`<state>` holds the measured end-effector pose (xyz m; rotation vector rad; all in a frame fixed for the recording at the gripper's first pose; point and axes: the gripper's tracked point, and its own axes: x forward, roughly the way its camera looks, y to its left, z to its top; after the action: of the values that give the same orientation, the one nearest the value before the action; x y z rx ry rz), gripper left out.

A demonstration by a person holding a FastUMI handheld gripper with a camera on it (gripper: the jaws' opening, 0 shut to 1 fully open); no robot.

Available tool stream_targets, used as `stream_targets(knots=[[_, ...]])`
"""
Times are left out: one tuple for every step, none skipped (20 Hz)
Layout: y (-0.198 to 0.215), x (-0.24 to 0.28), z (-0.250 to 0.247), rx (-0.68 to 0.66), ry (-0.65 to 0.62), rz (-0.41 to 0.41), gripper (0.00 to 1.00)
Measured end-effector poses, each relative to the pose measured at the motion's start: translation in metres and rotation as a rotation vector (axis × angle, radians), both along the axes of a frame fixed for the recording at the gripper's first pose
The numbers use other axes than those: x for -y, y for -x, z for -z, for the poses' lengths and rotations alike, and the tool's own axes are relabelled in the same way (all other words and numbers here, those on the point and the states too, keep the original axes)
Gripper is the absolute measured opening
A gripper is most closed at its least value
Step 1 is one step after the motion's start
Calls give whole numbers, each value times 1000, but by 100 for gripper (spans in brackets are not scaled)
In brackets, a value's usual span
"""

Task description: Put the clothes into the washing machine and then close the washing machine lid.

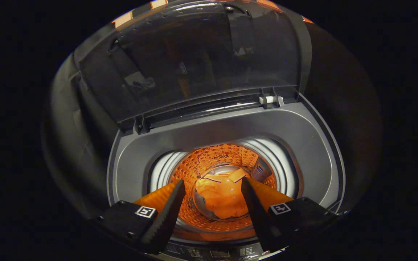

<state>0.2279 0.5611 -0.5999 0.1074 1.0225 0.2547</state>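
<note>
**Clothes in the drum, lid up**

The gripper point(212, 203) hangs wide and empty above the washing machine point(227, 127) opening. Beyond its fingers, the orange clothes point(220, 199) lie at the drum's bottom. The lid point(201, 61) stands upright; a glancing push might let it slam.

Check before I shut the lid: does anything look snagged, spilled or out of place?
Nothing stands out. The orange garment lies at the bottom of the drum, clear of the rim; the lid stands raised, and the tongs hang open above.

Dim, orange-lit drum point(216, 174), fisheye-warped edges
</note>
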Motion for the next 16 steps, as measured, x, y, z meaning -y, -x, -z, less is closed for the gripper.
stream_targets(knots=[[2,0,-3,5,-2,-1,99],[5,0,-6,7,-5,-1,99],[6,-1,-9,10,-12,1,99],[8,-1,-12,15,-16,4,99],[10,-2,-17,21,-23,6,99],[13,-2,-23,32,-28,10,99],[15,-1,-30,45,-33,14,99],[16,0,-37,63,-39,20,99],[17,2,-47,87,-46,25,99],[18,3,-59,111,-50,26,99],[18,4,-72,141,-56,27,99],[17,7,-88,176,-60,25,98],[14,9,-102,210,-64,23,98],[11,10,-116,242,-74,24,99],[7,11,-133,269,-94,30,98],[4,12,-151,289,-125,43,98]])
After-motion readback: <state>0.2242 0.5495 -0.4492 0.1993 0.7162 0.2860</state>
